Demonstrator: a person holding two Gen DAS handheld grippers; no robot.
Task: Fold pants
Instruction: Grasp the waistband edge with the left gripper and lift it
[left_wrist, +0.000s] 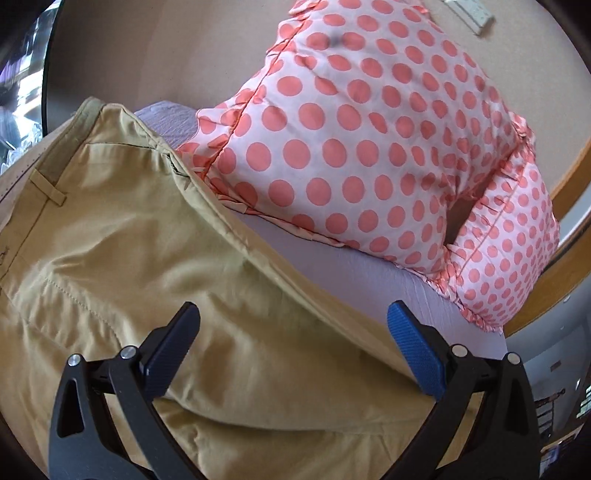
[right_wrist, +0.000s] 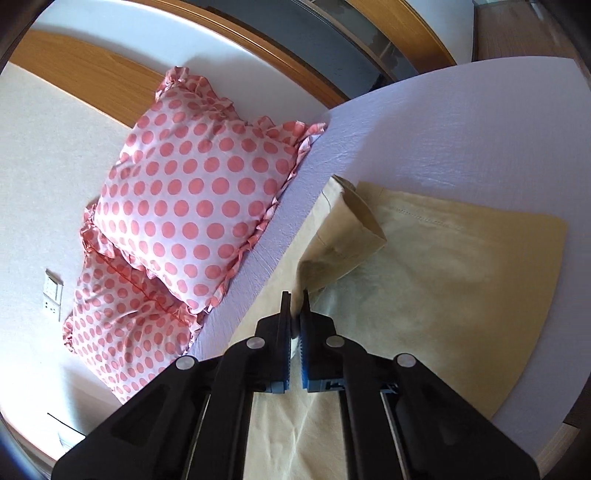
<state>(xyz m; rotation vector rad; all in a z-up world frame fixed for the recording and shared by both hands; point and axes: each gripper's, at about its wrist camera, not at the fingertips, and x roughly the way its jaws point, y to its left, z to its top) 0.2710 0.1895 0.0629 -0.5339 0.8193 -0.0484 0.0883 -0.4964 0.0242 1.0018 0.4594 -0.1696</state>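
Tan khaki pants (left_wrist: 147, 258) lie spread on a pale lilac bed sheet (left_wrist: 369, 273). The waistband with a belt loop shows at the upper left of the left wrist view. My left gripper (left_wrist: 291, 317) is open and empty, its jaws wide apart just above the pants fabric. In the right wrist view the pants (right_wrist: 443, 266) lie flat on the sheet (right_wrist: 461, 129). My right gripper (right_wrist: 295, 295) is shut on a fold of the pants and lifts a leg end, whose hem opening stands up just ahead of the fingertips.
Two pink pillows with coral dots (left_wrist: 369, 147) (right_wrist: 199, 195) rest against the wall at the head of the bed. A wooden frame (right_wrist: 92, 77) runs behind them. A wall socket plate (right_wrist: 51, 295) sits at the left. The bed edge (right_wrist: 535, 406) lies right.
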